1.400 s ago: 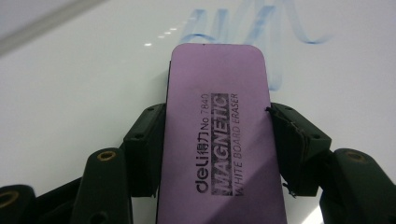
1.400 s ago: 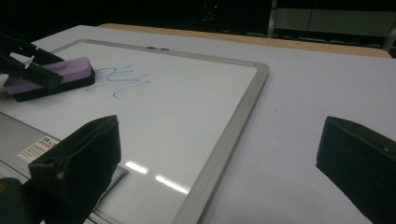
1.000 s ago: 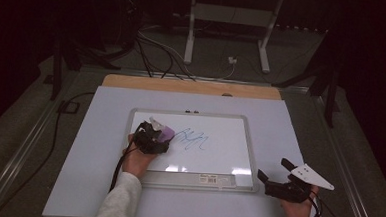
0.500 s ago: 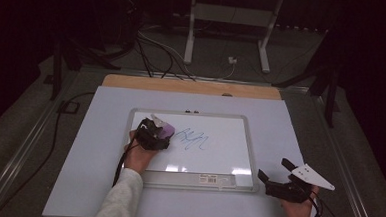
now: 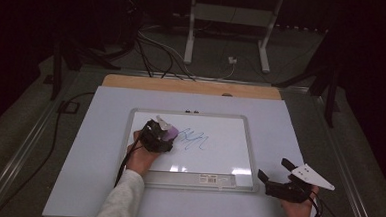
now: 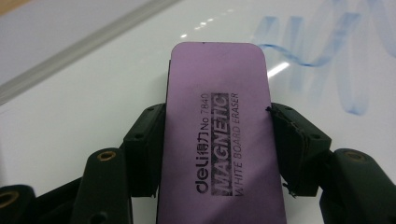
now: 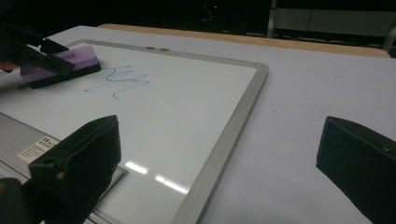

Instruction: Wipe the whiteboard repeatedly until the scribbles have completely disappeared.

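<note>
Eraser parked right at the scribble, other hand just chilling

Using the whiteboard point(image 5: 239, 141) as the anchor: off its near right corner, the right gripper point(image 5: 277, 179) sits on the desk point(image 5: 89, 148) with its jaws wide apart, holding nothing. On the board's left part, the left gripper point(image 6: 217, 140) has its jaws clamped on the sides of one purple eraser point(image 6: 219, 140), label up, lying flat on the board with its front edge just beside the blue scribble point(image 5: 195, 138). My guess at the risk: the grip looks to be only on the eraser's side edges, so pushing down hard could twist it in the jaws and smear the ink instead of clearing it; also nothing's holding the board, so it might slide. Count: one board, one eraser, one scribble, two grippers. Beyond the board's far edge there's a wooden strip point(image 5: 192, 86), then floor cables point(image 5: 154, 46).
</note>
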A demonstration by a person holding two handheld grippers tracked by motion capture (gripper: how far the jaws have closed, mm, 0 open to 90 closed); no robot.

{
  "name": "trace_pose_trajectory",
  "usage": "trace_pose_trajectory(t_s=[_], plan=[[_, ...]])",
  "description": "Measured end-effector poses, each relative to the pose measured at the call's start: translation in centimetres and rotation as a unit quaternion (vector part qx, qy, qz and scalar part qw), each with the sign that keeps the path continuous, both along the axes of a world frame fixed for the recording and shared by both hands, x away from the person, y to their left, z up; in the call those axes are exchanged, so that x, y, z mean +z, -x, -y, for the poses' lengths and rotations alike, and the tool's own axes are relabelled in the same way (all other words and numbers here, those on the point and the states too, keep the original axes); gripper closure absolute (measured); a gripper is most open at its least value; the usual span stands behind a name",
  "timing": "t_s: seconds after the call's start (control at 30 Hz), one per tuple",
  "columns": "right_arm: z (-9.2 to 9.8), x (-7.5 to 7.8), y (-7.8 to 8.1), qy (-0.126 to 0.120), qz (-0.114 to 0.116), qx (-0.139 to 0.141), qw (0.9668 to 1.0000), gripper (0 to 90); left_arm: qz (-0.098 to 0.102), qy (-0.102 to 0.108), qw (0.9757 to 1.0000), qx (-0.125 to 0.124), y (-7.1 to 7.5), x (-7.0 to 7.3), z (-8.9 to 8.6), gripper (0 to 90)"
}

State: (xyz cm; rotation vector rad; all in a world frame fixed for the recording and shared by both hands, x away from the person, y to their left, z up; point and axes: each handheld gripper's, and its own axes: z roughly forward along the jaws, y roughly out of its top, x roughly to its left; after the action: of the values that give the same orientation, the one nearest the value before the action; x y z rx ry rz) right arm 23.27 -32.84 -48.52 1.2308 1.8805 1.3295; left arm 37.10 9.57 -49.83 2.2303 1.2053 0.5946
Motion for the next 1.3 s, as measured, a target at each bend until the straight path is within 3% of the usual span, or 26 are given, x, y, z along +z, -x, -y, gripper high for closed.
trace_pose_trajectory(t_s=[0.07, 0.17, 0.27, 0.33, 0.4, 0.47, 0.57, 0.63, 0.7, 0.73, 0.87, 0.93, 1.03, 1.17, 1.3], plan=[[0.0, 0.0, 0.0, 0.0, 0.0, 0.0, 1.0, 0.1, -0.009, 0.01, 0.9997, 0.021, -0.5, 0.0, -0.6, 41.8], [0.0, 0.0, -0.1, 0.001, 0.0, 0.001, 1.0, 0.1, -0.009, 0.008, 0.9998, 0.014, -0.4, 0.0, -0.5, 41.8], [-0.1, -0.1, -0.1, 0.001, -0.001, 0.002, 1.0, 0.1, -0.01, -0.001, 0.9995, -0.029, 0.4, 0.2, 0.3, 41.8], [-0.1, -0.1, -0.1, 0.002, -0.001, 0.002, 1.0, 0.1, -0.014, 0.008, 0.9975, -0.069, 0.9, 0.1, 0.7, 41.8], [-0.2, -0.1, -0.1, 0.002, -0.001, 0.002, 1.0, 0.1, -0.009, 0.003, 0.9964, -0.085, 1.2, 0.1, 1.0, 41.8], [-0.2, -0.1, -0.1, 0.002, -0.001, 0.002, 1.0, 0.1, -0.008, 0.002, 0.9974, -0.072, 0.9, 0.1, 0.8, 41.8], [-0.1, 0.0, 0.0, 0.002, 0.0, 0.002, 1.0, 0.1, -0.001, 0.001, 0.9998, -0.019, 0.0, 0.0, 0.1, 41.8], [-0.1, 0.0, 0.0, 0.002, -0.001, 0.002, 1.0, 0.1, -0.001, -0.005, 0.9999, 0.011, -0.5, 0.0, -0.4, 41.8], [0.0, -0.1, -0.1, 0.001, -0.002, 0.001, 1.0, 0.1, -0.006, 0.0, 0.9998, 0.019, -0.7, 0.0, -0.5, 41.8], [0.0, -0.1, -0.1, 0.001, -0.002, 0.001, 1.0, 0.1, -0.002, -0.008, 0.9998, 0.016, -0.6, 0.1, -0.3, 41.8], [-0.2, -0.1, -0.1, 0.003, -0.002, 0.003, 1.0, 0.1, -0.003, -0.013, 0.9988, -0.047, 0.7, 0.2, 1.1, 41.8], [-0.2, -0.1, -0.1, 0.003, -0.001, 0.003, 1.0, 0.1, -0.01, -0.003, 0.9958, -0.091, 1.6, 0.2, 2.0, 41.8], [-0.1, -0.1, -0.1, 0.002, 0.0, 0.002, 1.0, 0.1, -0.011, 0.009, 0.9893, -0.145, 3.1, 0.1, 3.0, 41.8], [-0.2, -0.1, 0.0, 0.003, -0.001, 0.002, 1.0, 0.1, -0.007, 0.007, 0.9929, -0.119, 3.1, 0.1, 3.0, 41.8], [-0.1, 0.0, 0.0, 0.003, 0.0, 0.001, 1.0, 0.1, 0.005, -0.013, 0.9984, -0.055, 2.0, 0.1, 2.1, 41.8]])
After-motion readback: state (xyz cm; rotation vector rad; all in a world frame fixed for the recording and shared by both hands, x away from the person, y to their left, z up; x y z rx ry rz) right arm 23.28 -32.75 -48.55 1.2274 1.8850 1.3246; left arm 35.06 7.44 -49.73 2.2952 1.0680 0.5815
